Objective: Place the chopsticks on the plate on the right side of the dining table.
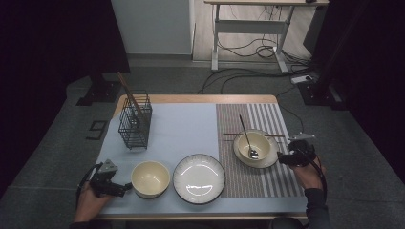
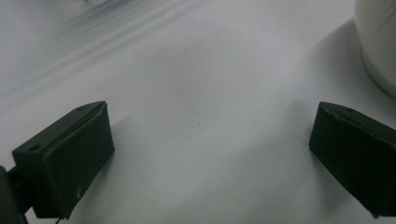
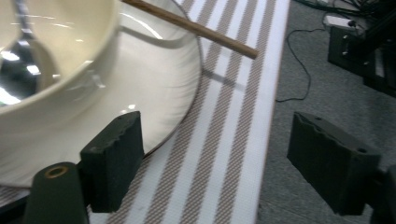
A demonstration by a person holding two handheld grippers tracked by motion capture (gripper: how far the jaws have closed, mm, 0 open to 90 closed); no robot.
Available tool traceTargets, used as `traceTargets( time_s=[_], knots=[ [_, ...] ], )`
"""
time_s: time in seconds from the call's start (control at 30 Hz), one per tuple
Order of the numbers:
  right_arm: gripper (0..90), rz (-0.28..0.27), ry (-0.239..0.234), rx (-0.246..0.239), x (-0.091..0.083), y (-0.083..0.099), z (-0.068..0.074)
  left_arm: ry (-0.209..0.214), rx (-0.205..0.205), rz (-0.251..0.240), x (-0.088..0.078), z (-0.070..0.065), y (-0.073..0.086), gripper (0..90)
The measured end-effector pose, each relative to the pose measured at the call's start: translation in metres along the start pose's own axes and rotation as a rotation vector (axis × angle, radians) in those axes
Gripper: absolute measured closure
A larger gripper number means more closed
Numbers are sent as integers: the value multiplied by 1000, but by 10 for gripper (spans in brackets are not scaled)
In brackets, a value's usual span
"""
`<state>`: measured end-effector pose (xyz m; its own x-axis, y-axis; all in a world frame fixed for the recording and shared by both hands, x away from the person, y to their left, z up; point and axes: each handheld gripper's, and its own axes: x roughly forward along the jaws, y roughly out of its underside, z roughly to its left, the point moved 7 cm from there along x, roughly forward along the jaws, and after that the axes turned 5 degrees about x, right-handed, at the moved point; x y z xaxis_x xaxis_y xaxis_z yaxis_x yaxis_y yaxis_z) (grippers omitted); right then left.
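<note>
From above, the right gripper [image 1: 285,158] is sitting beside the saucer [image 1: 273,161] under the bowl [image 1: 254,144] with the spoon [image 1: 253,153]. The left gripper [image 1: 128,187] is waiting, pointing at an empty bowl [image 1: 150,178].

Left gripper view: jaws are gaping over bare cloth [image 2: 196,93], holding nothing.

Right gripper view: jaws are standing wide and empty, one beside the saucer's [image 3: 177,88] rim, a chopstick [image 3: 196,29] lying across it.

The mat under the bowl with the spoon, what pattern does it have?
The mat has brown and white stripes, clearest in the right gripper view, beside the bowl.
</note>
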<state>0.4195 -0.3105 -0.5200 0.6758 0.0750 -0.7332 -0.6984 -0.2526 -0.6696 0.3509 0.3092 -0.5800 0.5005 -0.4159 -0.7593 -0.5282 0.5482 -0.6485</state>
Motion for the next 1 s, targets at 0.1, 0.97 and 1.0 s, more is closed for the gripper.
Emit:
traceTargets(
  time_s=[0.1,0.97,1.0],
  knots=[
    [149,-10,-10,-6,-6,2,7,0,0,0,0,0,0,0],
    [38,-75,-252,-129,-52,8,99,-1,0,-1,0,0,0,0],
    [35,-78,-265,-137,-53,6,104,-1,0,-1,0,0,0,0]
  ],
)
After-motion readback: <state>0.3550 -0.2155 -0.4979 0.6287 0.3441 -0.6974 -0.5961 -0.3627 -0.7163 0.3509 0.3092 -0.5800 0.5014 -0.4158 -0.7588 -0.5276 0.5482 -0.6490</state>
